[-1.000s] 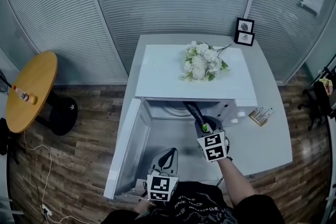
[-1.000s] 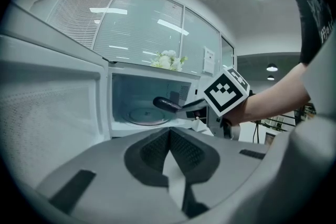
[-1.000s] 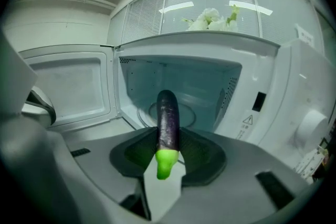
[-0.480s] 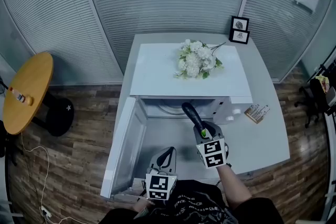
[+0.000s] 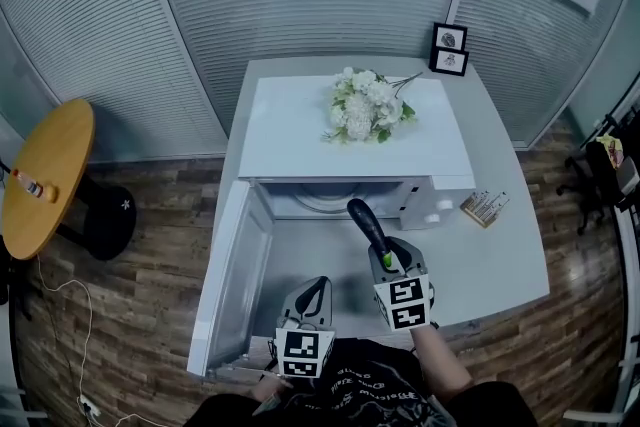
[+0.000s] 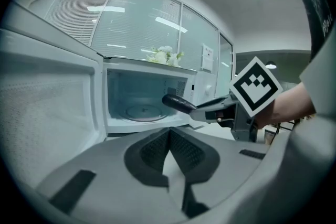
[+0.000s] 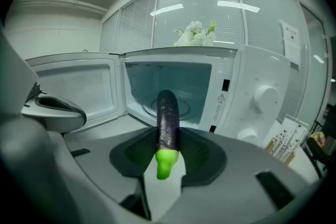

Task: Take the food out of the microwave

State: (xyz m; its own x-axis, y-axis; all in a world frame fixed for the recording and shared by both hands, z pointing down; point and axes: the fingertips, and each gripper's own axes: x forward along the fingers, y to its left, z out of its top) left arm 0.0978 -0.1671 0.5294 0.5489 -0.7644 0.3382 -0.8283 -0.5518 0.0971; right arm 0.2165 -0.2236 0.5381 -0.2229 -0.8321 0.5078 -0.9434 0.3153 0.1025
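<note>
The white microwave (image 5: 300, 150) stands on a grey table (image 5: 500, 255) with its door (image 5: 232, 285) swung open to the left. A dark purple toy eggplant (image 5: 366, 222) with a green stem points at the cavity, just outside the opening. My right gripper (image 5: 386, 257) is shut on its stem end; in the right gripper view the eggplant (image 7: 168, 113) stands up between the pads of the right gripper (image 7: 167, 157). The glass turntable (image 6: 140, 111) inside is bare. My left gripper (image 5: 318, 293) hangs low near my body, shut and holding nothing, its pads (image 6: 152, 150) meeting at the tip.
White flowers (image 5: 364, 107) lie on top of the microwave. Two small picture frames (image 5: 448, 49) stand at the table's back, and a small rack (image 5: 482, 208) sits right of the microwave. A round wooden table (image 5: 45, 177) stands at the left. Glass walls with blinds close the back.
My right gripper has drawn the eggplant back out of the microwave's opening, toward me. The left gripper has stayed where it was.
</note>
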